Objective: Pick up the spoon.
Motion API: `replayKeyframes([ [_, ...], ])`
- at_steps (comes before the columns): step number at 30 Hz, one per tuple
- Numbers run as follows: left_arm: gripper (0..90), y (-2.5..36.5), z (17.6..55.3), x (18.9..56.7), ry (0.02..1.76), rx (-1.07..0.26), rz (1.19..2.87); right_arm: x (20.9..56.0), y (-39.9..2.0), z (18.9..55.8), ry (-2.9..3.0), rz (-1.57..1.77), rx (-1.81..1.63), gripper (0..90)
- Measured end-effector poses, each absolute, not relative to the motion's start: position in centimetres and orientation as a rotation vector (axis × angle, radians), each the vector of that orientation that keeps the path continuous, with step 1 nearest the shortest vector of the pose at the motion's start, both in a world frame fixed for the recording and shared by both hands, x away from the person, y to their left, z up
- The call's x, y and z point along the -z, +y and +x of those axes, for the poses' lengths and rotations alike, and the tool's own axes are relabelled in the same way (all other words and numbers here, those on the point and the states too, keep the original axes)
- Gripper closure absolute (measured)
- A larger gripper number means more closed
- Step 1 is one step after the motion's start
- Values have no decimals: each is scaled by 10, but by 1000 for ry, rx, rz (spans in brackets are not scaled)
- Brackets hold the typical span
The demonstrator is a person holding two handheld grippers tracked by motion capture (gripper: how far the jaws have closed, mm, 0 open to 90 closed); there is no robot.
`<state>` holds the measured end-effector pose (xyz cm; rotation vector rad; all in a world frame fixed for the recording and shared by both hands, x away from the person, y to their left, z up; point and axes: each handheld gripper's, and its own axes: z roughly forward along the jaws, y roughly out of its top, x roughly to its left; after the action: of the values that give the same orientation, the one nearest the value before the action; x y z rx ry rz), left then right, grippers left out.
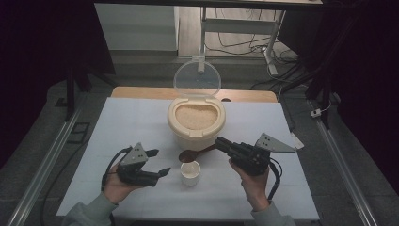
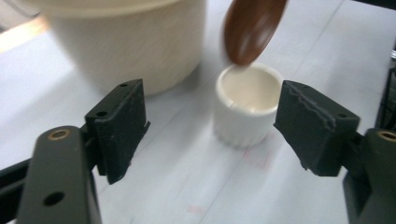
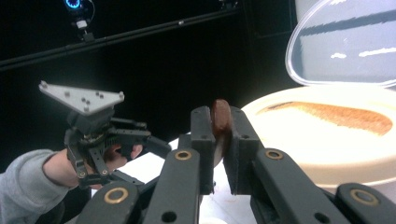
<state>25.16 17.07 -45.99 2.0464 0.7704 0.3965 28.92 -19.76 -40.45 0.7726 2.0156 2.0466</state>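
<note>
Two claws are working over a white tabletop (image 1: pixel 141 122), one in each of a person's hands. The right claw (image 1: pixel 220 143) is gripping the handle of a brown spoon (image 1: pixel 190 155), its jaws clenched tight on it; in the right gripper view the handle (image 3: pixel 220 122) is standing edge-on between the two black pads. The spoon's bowl is hanging just above and behind a small white cup (image 1: pixel 190 172), near its far rim, and in the left gripper view the blurred brown bowl (image 2: pixel 252 28) is hovering over the cup (image 2: pixel 245 105).

The left claw (image 1: pixel 159 163) is sitting just to the left of the cup, released, with its jaws spread wide. In the left gripper view the cup is standing upright on the tabletop ahead of the two pads, closer to the right-hand one and touching neither. The cup is looking empty inside.

Behind the cup, a round cream container (image 1: pixel 196 123) is sitting on the tabletop, filled with pale tan grain (image 1: pixel 195 116). Its clear lid (image 1: pixel 197 77) is standing raised at the back. In the right gripper view the left claw (image 3: pixel 154 144) is showing farther off, held by a hand in a grey sleeve (image 3: pixel 21 186).
</note>
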Motion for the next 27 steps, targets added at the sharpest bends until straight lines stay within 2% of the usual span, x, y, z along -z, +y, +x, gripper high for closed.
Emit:
replayKeyframes([
  [12, 196, 214, 239, 485, 888, -388, 2025, 395, -214, 290, 1947, 774, -2055, 835],
  [27, 172, 232, 234, 501, 953, -384, 2019, 388, -229, 291, 1875, 788, -2051, 835],
])
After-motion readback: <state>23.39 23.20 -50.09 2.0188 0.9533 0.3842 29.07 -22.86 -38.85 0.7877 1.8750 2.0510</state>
